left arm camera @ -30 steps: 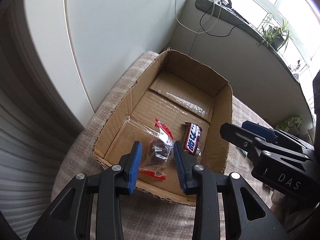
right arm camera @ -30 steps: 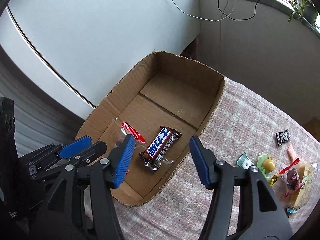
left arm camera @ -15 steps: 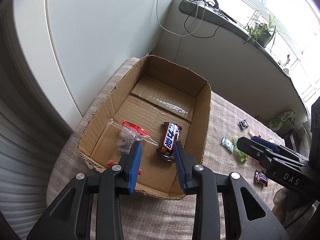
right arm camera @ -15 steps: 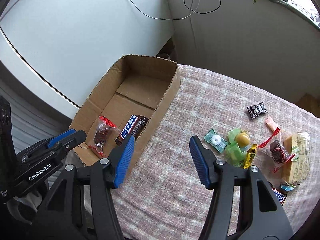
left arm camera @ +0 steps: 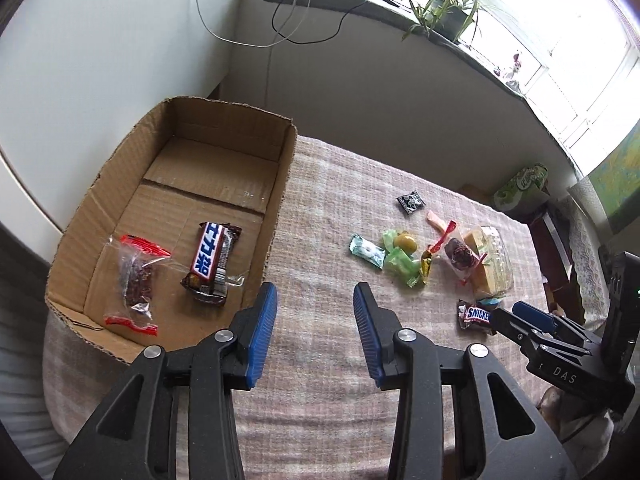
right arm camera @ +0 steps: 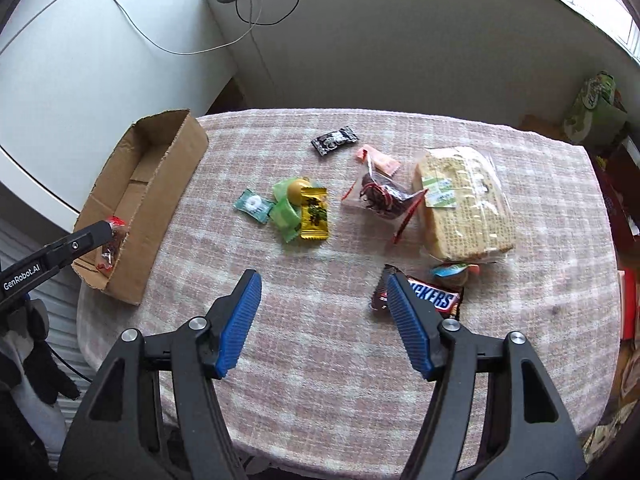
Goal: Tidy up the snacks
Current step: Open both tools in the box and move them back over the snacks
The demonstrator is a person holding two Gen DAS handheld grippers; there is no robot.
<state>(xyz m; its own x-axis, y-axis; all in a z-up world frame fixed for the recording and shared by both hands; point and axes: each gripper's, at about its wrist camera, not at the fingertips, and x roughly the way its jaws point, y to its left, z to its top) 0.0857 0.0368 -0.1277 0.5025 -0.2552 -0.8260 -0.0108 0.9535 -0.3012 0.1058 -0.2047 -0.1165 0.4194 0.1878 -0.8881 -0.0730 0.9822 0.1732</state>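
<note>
A cardboard box (left arm camera: pixel 286 184) (right arm camera: pixel 168 184) lies at the table's left end. Inside it lie a chocolate bar (left arm camera: pixel 212 256) and a clear red-ended packet (left arm camera: pixel 136 276). My left gripper (left arm camera: pixel 316 320) hangs over the cloth just right of the box, jaws opening, nothing between them. My right gripper (right arm camera: pixel 320 312) is over the table's near middle, jaws opening and empty. A Snickers bar (right arm camera: pixel 436 300) (left arm camera: pixel 476 314) lies just beyond its right finger. Loose on the cloth are green and yellow sweets (right arm camera: pixel 300 208), a dark fruit packet (right arm camera: pixel 380 196), a wafer pack (right arm camera: pixel 464 200) and a black sachet (right arm camera: pixel 334 140).
The checked cloth (right arm camera: pixel 320 380) covers a rounded table whose edge falls off at the front and left. A white cabinet (right arm camera: pixel 100 60) stands behind the box. A windowsill with cables and a plant (left arm camera: pixel 440 16) runs along the back. Green packaging (right arm camera: pixel 596 100) sits at the right.
Both grippers have swung right, away from above the box and out over the cloth. Both sets of jaws stand wider than before. The chocolate bar and the clear packet stay in the box.
</note>
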